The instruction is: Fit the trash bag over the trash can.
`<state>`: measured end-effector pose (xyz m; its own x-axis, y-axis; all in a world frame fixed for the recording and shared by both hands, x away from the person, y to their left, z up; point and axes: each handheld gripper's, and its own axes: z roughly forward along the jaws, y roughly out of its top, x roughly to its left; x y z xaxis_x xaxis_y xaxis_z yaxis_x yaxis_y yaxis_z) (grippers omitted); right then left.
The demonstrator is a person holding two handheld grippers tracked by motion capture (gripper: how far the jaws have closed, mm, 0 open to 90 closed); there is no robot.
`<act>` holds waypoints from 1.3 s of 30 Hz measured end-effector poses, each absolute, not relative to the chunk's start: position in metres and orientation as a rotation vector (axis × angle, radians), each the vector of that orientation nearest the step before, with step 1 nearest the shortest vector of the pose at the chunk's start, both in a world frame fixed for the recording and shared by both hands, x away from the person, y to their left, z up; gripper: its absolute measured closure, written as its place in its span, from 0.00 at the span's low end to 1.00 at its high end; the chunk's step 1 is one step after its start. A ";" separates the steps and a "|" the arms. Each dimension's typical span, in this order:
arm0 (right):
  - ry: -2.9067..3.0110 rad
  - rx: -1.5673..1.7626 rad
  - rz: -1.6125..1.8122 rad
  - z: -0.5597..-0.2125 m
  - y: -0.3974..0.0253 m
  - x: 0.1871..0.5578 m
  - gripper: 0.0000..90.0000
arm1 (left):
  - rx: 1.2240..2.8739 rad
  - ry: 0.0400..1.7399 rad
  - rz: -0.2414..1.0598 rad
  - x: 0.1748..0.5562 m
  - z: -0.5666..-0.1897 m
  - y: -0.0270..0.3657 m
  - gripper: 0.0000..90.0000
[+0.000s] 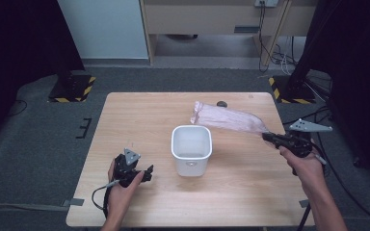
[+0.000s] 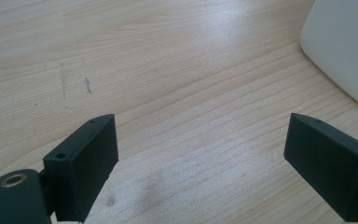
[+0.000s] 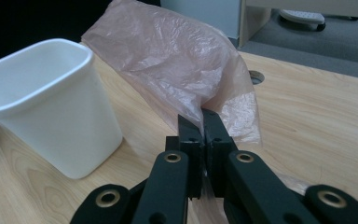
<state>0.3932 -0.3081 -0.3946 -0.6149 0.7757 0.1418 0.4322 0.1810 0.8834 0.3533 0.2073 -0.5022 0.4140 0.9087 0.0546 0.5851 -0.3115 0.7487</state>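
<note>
A thin pink plastic bag [image 1: 229, 118] [image 3: 182, 65] stretches across the table's far right, lifted at one end. My right gripper [image 1: 268, 136] [image 3: 202, 117] is shut on that end, jaws pinched together on the film. A white plastic bin [image 1: 191, 148] [image 3: 51, 107] stands upright and empty at the table's middle, just left of the bag. My left gripper [image 1: 148, 172] [image 2: 200, 149] rests low over bare wood near the front left, jaws wide apart with nothing between them; the bin's white wall [image 2: 345, 46] is at its upper right.
The wooden table [image 1: 139, 120] has a round cable hole [image 1: 221, 104] [image 3: 256, 77] near its far edge. Black stands with striped bases [image 1: 72, 86] sit on the grey floor beyond the table, with cables at the right [image 1: 318, 115].
</note>
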 end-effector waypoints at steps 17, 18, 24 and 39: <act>2.185 1.016 1.457 -0.370 -0.305 0.373 0.98 | 2.022 1.276 0.633 0.355 -0.505 0.208 0.10; 2.196 1.001 1.450 -0.369 -0.303 0.372 0.98 | 2.022 1.277 0.634 0.355 -0.505 0.208 0.10; 2.245 0.957 1.401 -0.365 -0.297 0.368 0.98 | 2.028 1.275 0.635 0.356 -0.505 0.209 0.10; 2.422 0.812 1.212 -0.349 -0.274 0.363 0.98 | 2.019 1.275 0.653 0.355 -0.503 0.209 0.11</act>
